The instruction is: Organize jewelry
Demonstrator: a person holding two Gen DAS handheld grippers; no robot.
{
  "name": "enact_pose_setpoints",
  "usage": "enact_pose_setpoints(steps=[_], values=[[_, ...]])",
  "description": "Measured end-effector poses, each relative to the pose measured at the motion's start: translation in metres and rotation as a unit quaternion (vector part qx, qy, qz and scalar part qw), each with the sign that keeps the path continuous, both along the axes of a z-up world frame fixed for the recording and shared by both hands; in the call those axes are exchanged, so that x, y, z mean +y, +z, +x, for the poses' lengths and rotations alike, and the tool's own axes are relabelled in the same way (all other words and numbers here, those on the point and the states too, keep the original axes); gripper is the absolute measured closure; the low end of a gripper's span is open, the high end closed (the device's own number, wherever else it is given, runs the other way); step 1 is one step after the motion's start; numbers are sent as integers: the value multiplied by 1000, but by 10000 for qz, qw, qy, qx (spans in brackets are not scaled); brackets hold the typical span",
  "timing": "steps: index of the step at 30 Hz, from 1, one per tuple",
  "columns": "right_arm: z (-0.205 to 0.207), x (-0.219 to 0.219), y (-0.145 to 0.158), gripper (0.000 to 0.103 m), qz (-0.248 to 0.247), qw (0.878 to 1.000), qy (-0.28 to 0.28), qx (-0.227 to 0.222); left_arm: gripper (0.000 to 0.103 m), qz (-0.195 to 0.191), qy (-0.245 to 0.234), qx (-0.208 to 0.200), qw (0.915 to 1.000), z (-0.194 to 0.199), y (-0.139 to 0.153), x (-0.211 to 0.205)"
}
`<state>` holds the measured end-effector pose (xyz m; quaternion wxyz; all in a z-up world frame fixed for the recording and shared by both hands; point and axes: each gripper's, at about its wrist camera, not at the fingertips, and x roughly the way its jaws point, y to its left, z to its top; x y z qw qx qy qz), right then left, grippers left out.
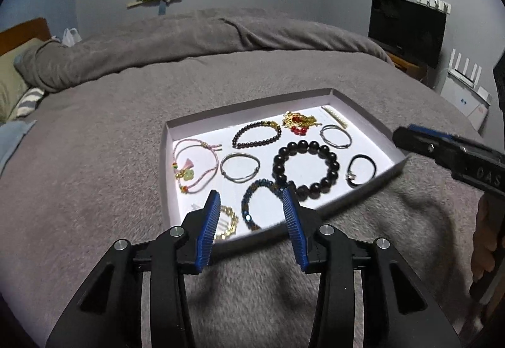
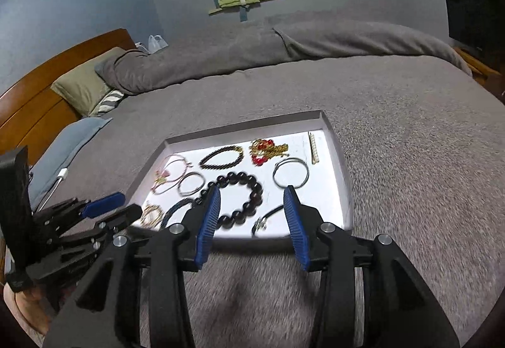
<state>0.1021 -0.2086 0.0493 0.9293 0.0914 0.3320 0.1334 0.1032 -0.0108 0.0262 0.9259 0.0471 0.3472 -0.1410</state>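
Note:
A shallow white tray (image 1: 169, 139) (image 2: 342, 158) lies on the grey bed and holds several bracelets. A large black bead bracelet (image 1: 306, 169) (image 2: 240, 199) sits in its middle. A blue bead bracelet (image 1: 257, 206), a gold chain bracelet (image 1: 227, 221) and a pink cord bracelet (image 1: 195, 166) lie near the front left. A black cord bracelet (image 1: 363, 169) (image 2: 265, 218) lies at the right. My left gripper (image 1: 252, 199) is open and empty above the tray's near edge. My right gripper (image 2: 252, 199) is open and empty above the tray's near right part.
The grey blanket (image 1: 94, 143) covers the whole bed, with a folded duvet (image 1: 189, 38) behind the tray. Pillows (image 2: 85, 86) and a wooden headboard (image 2: 38, 86) are at the left. A dark TV (image 1: 407, 29) stands at the right.

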Motion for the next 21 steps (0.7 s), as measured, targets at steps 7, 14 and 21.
enact_pose_setpoints(steps=[7, 14, 21], values=[[-36, -1, 1, 61, -213, 9997, 131, -38, 59, -69, 140, -72, 9999, -31, 6, 5], [-59, -8, 22, 20, -165, 9993, 198, -281, 17, 31, 406, -426, 9983, -64, 31, 4], [-71, -15, 29, 5, -466, 9984, -149, -268, 7, -85, 588, -417, 9974, -82, 52, 0]])
